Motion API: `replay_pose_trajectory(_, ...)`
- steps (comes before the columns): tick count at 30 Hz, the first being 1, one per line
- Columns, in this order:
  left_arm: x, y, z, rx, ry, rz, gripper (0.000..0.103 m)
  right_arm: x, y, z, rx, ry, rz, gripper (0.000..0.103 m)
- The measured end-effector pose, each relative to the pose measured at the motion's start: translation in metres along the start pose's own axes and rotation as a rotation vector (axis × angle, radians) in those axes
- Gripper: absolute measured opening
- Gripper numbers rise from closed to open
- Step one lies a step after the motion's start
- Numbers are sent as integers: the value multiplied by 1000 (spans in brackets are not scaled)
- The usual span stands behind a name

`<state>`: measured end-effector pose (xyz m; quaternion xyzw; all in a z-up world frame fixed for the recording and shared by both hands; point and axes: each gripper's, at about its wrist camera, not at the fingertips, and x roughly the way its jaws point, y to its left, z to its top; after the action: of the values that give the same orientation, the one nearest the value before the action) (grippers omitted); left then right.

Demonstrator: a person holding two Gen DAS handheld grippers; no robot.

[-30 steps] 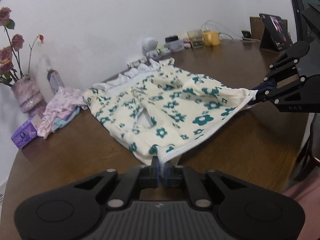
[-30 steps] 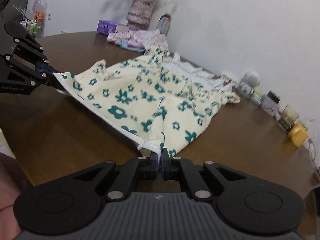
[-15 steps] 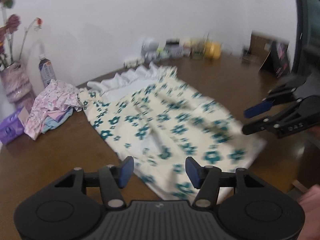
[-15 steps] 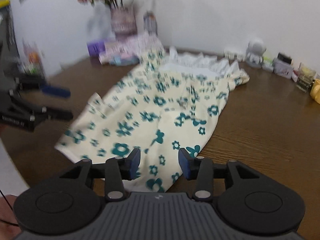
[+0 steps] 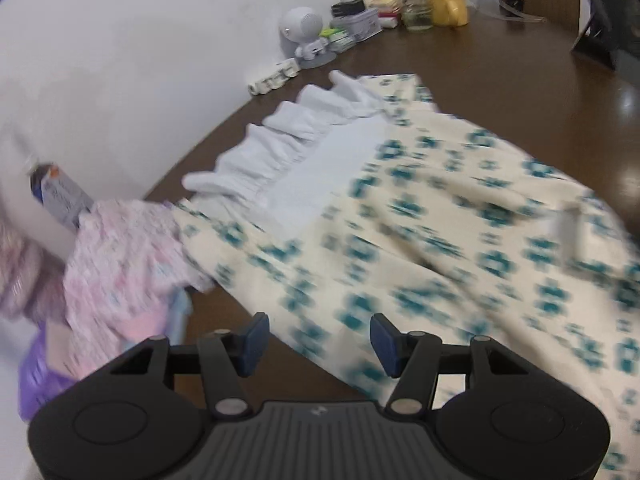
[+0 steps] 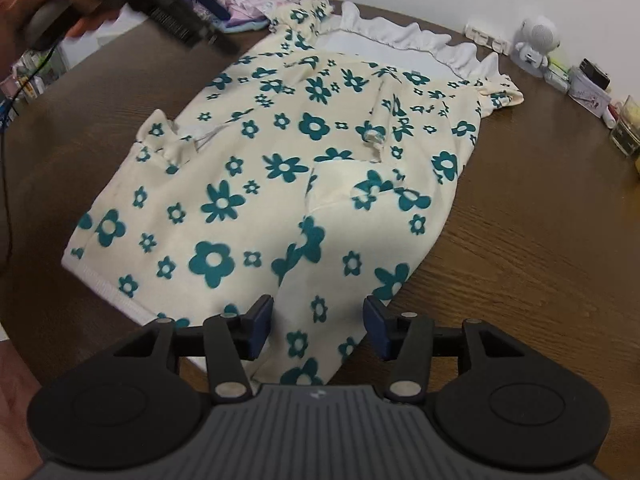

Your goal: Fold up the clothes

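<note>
A cream garment with teal flowers (image 6: 280,168) lies spread flat on the brown table (image 6: 540,260), its white ruffled edge (image 6: 400,40) at the far side. My right gripper (image 6: 318,326) hovers over the near hem; its jaws are opening, and the cloth lies under them, not pinched. In the left wrist view the garment (image 5: 420,240) is blurred. My left gripper (image 5: 316,338) stands open above its left edge, holding nothing. In the right wrist view the left gripper (image 6: 216,28) shows as a blur at top left, held by a hand (image 6: 24,8).
A pile of pink patterned clothes (image 5: 120,264) lies left of the garment, with a bottle (image 5: 60,196) and a purple pack (image 5: 36,380) beside it. Along the wall stand a white robot figurine (image 5: 304,32), small jars and a yellow cup (image 5: 448,8). A dark stand (image 5: 600,40) sits far right.
Both grippers let go of the garment's hem and opened; the garment dropped flat on the table. The left gripper swept far across toward the pink pile. The right moved a little.
</note>
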<state>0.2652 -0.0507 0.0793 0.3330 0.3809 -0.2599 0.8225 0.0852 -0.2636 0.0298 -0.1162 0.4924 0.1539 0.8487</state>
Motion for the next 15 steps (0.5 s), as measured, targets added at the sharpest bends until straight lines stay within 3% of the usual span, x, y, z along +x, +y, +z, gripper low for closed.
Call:
replay_pose_trajectory(5, 46, 48, 26, -53, 38, -11, 55, 3, -6, 9, 60, 26, -19, 50)
replay_pose_trajectory(9, 76, 63, 34, -54, 50, -31, 52, 7, -5, 11, 84, 52, -32, 47)
replay_pose_trajectory(11, 87, 63, 35, -41, 52, -40, 32, 9, -5, 14, 89, 58, -22, 41)
replay_pose_trajectory(12, 91, 61, 35, -28, 53, -45, 27, 9, -5, 14, 87, 62, -17, 36)
replay_pose_trajectory(14, 94, 58, 35, -4, 59, -45, 3, 9, -5, 15, 83, 70, -7, 27)
replay_pose_trajectory(15, 94, 56, 35, 4, 60, -37, 3, 8, -4, 15, 81, 70, -5, 20)
